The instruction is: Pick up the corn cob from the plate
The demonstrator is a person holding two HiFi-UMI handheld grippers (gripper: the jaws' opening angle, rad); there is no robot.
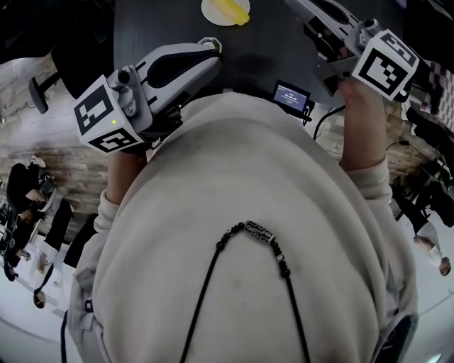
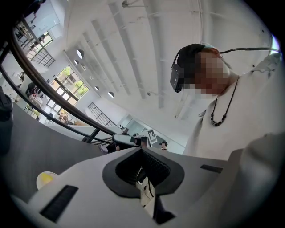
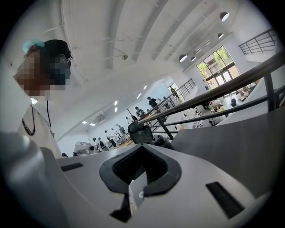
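Holding your left gripper (image 2: 141, 149) and right gripper (image 3: 141, 146) close to your chest, both with jaws together on nothing.
The corn cob (image 1: 233, 9) lies on the plate (image 1: 211, 14) on the desk (image 1: 163, 25), well apart from both.

Corn (image 1: 232, 8) lies on the plate (image 1: 211, 13), far out on the table (image 1: 167, 25); a screen (image 1: 291, 95) sits nearer, to the right.

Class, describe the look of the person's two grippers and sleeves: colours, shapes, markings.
Left gripper and right gripper: pale grey shells, black ribbed pads inside curved jaws. Each carries a white cube with black square markers. The person wears cream long sleeves.
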